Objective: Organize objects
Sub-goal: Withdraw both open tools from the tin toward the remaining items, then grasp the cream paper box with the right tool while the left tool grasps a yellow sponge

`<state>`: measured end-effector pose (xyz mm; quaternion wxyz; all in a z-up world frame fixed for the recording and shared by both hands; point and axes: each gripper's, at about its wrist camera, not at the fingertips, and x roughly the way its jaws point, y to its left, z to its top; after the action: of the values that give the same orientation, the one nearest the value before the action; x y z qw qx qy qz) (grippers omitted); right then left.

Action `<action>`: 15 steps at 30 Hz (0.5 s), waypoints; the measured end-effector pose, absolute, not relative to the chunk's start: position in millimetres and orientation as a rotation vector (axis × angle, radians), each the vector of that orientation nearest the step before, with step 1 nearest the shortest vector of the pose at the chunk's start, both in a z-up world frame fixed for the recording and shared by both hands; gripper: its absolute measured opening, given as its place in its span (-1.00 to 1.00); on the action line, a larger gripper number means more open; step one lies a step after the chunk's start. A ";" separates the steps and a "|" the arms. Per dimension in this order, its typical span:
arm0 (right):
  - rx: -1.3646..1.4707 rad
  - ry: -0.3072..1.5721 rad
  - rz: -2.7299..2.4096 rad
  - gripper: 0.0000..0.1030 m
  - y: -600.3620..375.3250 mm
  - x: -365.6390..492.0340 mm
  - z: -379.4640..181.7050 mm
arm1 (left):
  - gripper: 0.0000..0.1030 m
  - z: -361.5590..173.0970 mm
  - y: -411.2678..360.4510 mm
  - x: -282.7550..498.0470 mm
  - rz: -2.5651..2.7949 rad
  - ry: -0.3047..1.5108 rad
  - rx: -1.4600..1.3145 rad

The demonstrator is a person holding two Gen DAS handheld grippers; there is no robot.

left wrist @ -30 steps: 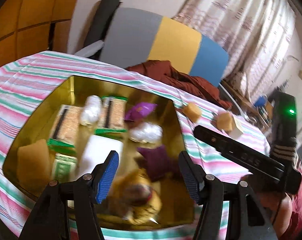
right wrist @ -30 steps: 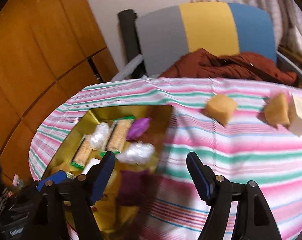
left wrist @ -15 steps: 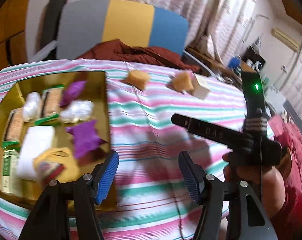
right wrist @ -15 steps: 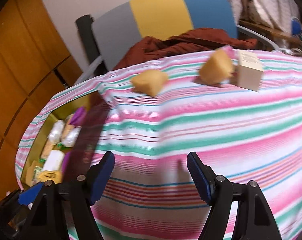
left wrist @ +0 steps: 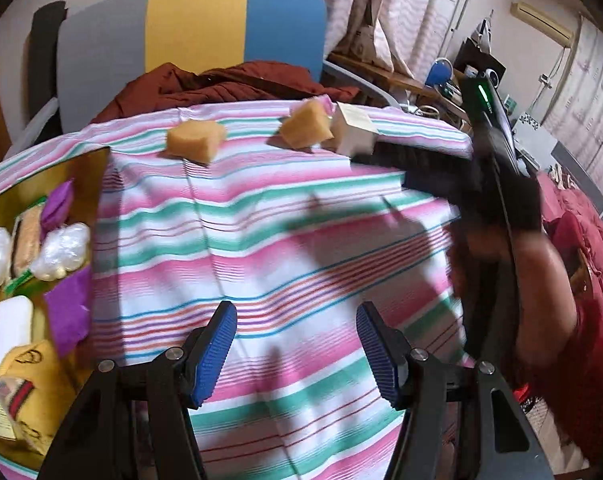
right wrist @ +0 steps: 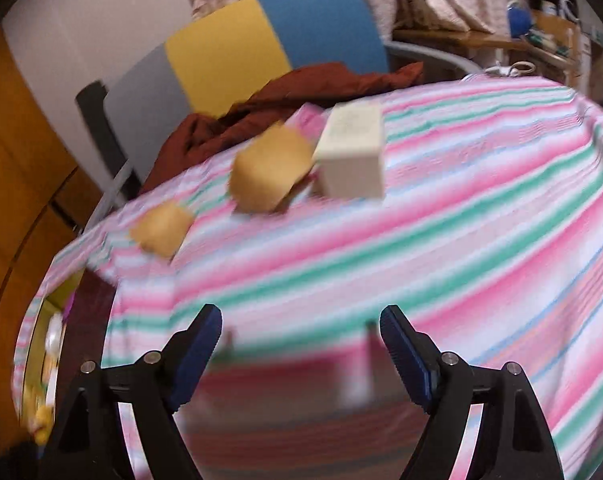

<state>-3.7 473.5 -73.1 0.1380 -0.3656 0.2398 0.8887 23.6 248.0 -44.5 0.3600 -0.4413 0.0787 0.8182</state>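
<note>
Sponge blocks (left wrist: 196, 142) (left wrist: 304, 124) and cream box (left wrist: 355, 134) sit upper centre on striped counter (left wrist: 301, 240); gold tray (left wrist: 89, 168) at left edge. Left tongs (left wrist: 296, 354) empty, parted; right tongs (right wrist: 301, 354) empty, jaws just widening.

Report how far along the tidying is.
Done: the gold tin box already holds purple, white and yellow packets. In hand: nothing; the left gripper and right gripper are open over the striped tablecloth, the right having just widened. Left: two tan sponge blocks and a cream box.
</note>
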 end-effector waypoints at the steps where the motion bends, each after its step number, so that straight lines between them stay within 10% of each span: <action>1: -1.030 0.679 2.566 0.60 482.9 -10.7 -67.8 | 0.22 -46.9 250.7 25.8 2.100 0.209 -1.145; 12: -0.979 0.596 2.479 0.60 537.7 -92.7 -58.0 | 0.23 -53.7 255.2 23.6 2.091 0.218 -1.183; 15: -1.021 0.616 2.460 0.33 545.6 -103.9 -72.5 | 0.23 -52.4 257.9 20.8 2.090 0.217 -1.181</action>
<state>-103.9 545.6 -72.5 0.2026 -0.3659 0.2207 0.8811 20.8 257.9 -52.4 0.3576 -0.4577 0.0841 0.8097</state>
